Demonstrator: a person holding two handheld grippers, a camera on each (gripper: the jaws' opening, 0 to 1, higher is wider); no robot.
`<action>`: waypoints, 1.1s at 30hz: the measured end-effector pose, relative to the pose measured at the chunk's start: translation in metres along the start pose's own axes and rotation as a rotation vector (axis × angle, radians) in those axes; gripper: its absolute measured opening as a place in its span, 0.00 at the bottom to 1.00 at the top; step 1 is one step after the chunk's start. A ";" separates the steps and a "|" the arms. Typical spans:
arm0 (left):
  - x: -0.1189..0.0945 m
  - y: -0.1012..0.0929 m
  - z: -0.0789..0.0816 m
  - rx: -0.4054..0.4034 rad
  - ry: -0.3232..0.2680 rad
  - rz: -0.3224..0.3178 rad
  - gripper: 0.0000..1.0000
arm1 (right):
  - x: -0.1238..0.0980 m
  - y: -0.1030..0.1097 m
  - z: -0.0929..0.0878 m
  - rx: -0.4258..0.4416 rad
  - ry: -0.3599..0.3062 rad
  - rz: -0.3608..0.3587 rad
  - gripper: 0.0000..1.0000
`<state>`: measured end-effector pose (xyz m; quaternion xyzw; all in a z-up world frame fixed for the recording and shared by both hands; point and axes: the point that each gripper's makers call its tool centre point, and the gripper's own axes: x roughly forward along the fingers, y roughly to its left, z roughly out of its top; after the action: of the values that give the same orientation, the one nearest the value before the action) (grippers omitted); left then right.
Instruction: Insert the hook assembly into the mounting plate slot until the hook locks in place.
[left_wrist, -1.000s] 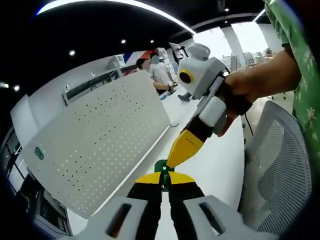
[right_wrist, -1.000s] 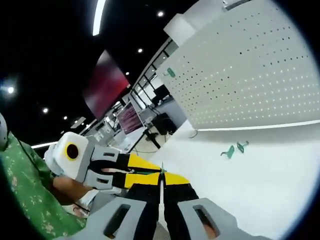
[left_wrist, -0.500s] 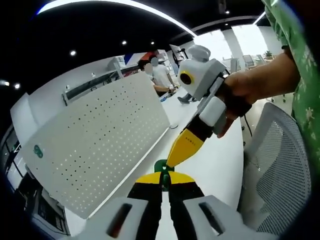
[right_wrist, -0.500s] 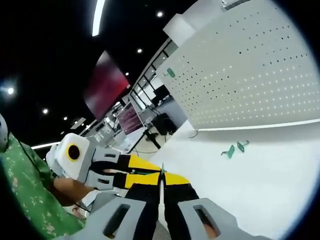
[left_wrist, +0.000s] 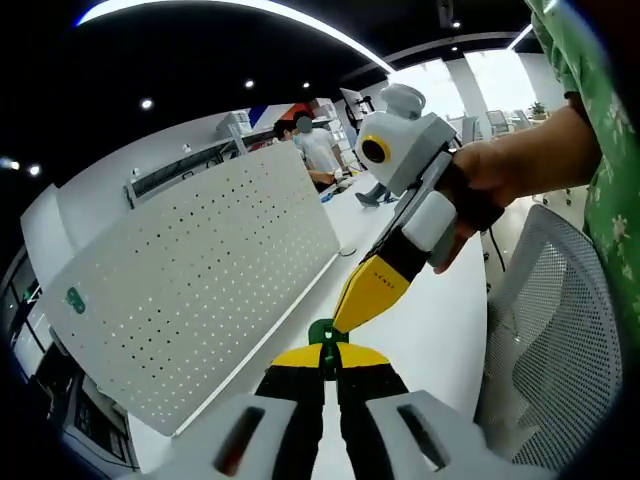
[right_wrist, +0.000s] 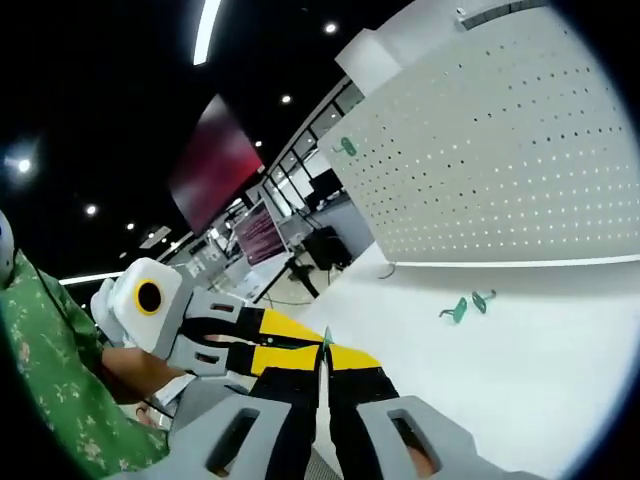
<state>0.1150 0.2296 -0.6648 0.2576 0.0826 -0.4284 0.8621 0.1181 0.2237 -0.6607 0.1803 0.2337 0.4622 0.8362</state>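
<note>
Left gripper view: both tools pinch one green hook (left_wrist: 322, 333) low in centre, left tool (left_wrist: 323, 362) closed on it, right tool (left_wrist: 345, 320) meeting it; pegboard (left_wrist: 200, 290) spreads to upper left, across the worktop (left_wrist: 440, 330).

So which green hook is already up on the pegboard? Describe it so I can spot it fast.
Start from the big white pegboard standing on the white table. Follow it to its far upper corner, where one small green hook sits on the face. Unlike the two green hooks lying on the table, it is mounted.
</note>
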 end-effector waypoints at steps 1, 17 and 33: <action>0.000 0.000 -0.001 -0.005 0.001 0.000 0.03 | 0.000 0.000 0.000 -0.002 0.001 0.001 0.01; -0.006 0.011 -0.002 -0.087 -0.020 0.030 0.03 | -0.005 -0.004 0.011 -0.074 -0.053 -0.029 0.20; -0.007 0.021 0.002 -0.141 -0.041 0.054 0.03 | -0.016 -0.018 0.031 -0.190 -0.120 -0.128 0.58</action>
<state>0.1271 0.2442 -0.6531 0.1897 0.0880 -0.4031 0.8910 0.1402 0.1988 -0.6410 0.1126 0.1495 0.4165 0.8897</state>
